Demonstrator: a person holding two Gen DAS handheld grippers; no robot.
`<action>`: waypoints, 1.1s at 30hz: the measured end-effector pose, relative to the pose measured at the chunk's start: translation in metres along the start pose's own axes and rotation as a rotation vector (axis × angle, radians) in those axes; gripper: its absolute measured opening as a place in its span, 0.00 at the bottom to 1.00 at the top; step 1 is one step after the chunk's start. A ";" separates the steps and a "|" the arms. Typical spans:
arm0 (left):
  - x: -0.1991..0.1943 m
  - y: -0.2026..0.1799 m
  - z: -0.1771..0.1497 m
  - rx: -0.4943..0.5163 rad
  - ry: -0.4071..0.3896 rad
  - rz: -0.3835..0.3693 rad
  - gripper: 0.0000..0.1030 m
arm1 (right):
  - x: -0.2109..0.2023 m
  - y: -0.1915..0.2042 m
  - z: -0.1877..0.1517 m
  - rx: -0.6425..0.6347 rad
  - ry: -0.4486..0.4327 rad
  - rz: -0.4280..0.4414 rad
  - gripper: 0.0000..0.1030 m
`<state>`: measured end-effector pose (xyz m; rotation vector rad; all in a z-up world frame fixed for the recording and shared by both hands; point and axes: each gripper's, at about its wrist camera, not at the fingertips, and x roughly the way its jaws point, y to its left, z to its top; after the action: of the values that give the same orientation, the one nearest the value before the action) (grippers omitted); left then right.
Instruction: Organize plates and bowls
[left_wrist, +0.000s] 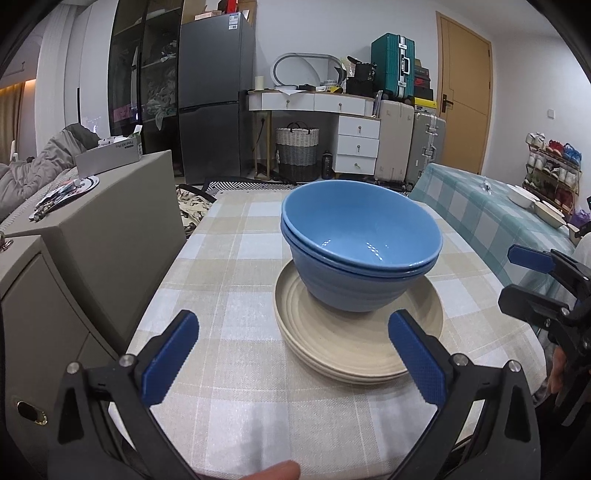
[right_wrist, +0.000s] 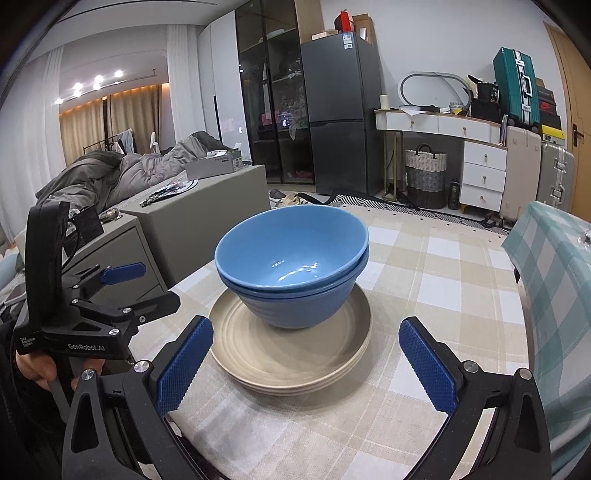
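Two nested blue bowls stand on a stack of beige plates on the checked tablecloth. My left gripper is open and empty, just in front of the plates and a little to their left. In the right wrist view the same bowls sit on the plates. My right gripper is open and empty, its fingers either side of the plates' near rim. The left gripper shows at the left of the right wrist view, the right gripper at the right edge of the left wrist view.
A grey cabinet stands close to the table's left edge. A second table with a teal checked cloth stands to the right and holds white dishes. A fridge, a desk and suitcases line the far wall.
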<state>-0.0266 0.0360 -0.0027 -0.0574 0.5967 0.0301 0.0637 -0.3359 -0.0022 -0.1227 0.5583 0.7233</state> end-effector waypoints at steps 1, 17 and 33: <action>-0.001 0.000 0.000 -0.002 0.000 0.000 1.00 | 0.000 0.001 -0.002 -0.005 0.002 -0.002 0.99; 0.001 -0.009 -0.005 0.008 -0.008 -0.020 1.00 | -0.006 0.006 -0.004 -0.037 -0.039 0.005 0.99; -0.001 -0.007 -0.005 0.013 -0.016 -0.024 1.00 | -0.005 0.011 -0.003 -0.039 -0.048 0.025 0.99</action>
<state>-0.0297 0.0289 -0.0057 -0.0518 0.5797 0.0032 0.0518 -0.3319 -0.0012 -0.1348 0.5007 0.7602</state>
